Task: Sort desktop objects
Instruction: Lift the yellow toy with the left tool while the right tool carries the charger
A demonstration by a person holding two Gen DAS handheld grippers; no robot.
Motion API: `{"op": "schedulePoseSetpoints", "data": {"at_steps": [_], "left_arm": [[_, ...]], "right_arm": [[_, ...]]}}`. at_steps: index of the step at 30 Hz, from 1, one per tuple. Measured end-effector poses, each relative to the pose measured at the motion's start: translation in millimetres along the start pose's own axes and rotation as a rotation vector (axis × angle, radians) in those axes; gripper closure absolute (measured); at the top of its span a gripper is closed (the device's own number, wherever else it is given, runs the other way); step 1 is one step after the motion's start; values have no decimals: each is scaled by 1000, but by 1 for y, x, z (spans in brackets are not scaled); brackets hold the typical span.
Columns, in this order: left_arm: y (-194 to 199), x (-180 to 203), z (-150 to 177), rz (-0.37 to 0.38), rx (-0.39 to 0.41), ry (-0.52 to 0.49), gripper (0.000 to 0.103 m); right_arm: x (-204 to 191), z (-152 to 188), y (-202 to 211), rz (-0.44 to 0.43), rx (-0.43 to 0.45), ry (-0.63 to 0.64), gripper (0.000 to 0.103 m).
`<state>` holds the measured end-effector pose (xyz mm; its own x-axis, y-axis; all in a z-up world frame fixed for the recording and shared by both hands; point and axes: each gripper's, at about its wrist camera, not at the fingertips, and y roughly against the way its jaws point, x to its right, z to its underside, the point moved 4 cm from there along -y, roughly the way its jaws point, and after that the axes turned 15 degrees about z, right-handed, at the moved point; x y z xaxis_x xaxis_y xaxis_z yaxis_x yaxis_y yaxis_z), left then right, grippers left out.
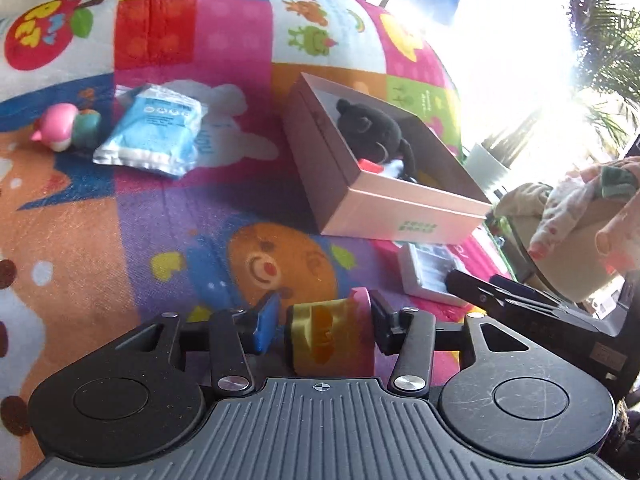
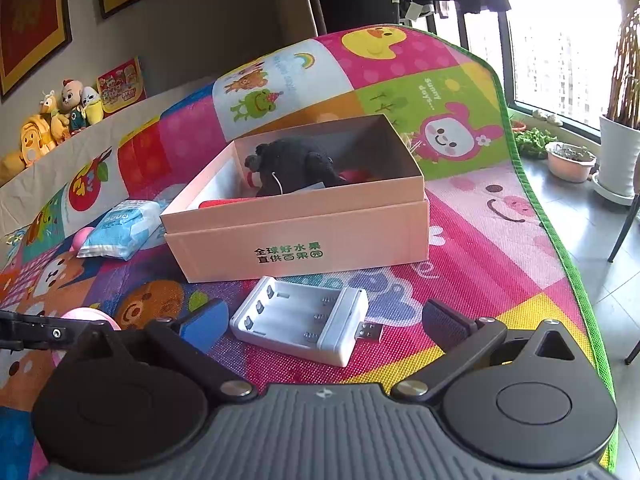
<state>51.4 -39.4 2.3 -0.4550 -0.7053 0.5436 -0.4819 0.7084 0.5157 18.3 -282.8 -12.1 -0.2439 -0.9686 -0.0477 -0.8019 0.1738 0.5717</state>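
A gold cylinder with a pink end [image 1: 320, 344] lies between the jaws of my left gripper [image 1: 325, 322]. The black pad touches its pink side, and a slim gap shows at the blue pad [image 1: 266, 326]. My right gripper [image 2: 326, 320] stands wide open around a white battery charger [image 2: 304, 328] on the mat, with neither pad touching it. Behind the charger sits a pink cardboard box [image 2: 304, 232] holding a black plush [image 2: 296, 164]. A blue packet [image 1: 156, 132] and a pink-and-green toy figure [image 1: 68, 126] lie to the left of the box.
Everything rests on a colourful cartoon mat [image 2: 480, 248] whose green edge drops to the floor on the right. Plant pots [image 2: 572, 160] stand by the window. Plush toys [image 2: 60, 116] line a ledge at the back left. A person's hand [image 1: 616, 232] is at the right.
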Motion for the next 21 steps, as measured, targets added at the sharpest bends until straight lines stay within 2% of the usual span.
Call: {"op": "schedulePoseSetpoints", "data": {"at_steps": [1,5,7,9,13,15,17,19,21], "left_arm": [[3,-4,-1,-13,12,4,47],[23,-20,-8,-98,60,-19,31],[33,-27,-8,-142,71,-29,29],[44,-34,-7,-162,79,-28,23],[59,-35,2,-217,90,-62,16],[66,-31,6,-203,97,-71,14],[66,-23,12,-137,84,-86,9],[58,-10,22,-96,53,-130,8],[42,-1,31,-104,13,-173,8]], "right_arm": [[0,0,0,-1,0,-1,0],[0,0,0,-2,1,-1,0],[0,0,0,-2,-1,0,0],[-1,0,1,-1,-1,1,0],[0,0,0,2,-3,3,0],[0,0,0,3,-4,5,0],[0,0,0,4,-4,6,0],[-1,0,-1,5,-7,9,0],[-2,1,-1,9,-12,13,0]]}}
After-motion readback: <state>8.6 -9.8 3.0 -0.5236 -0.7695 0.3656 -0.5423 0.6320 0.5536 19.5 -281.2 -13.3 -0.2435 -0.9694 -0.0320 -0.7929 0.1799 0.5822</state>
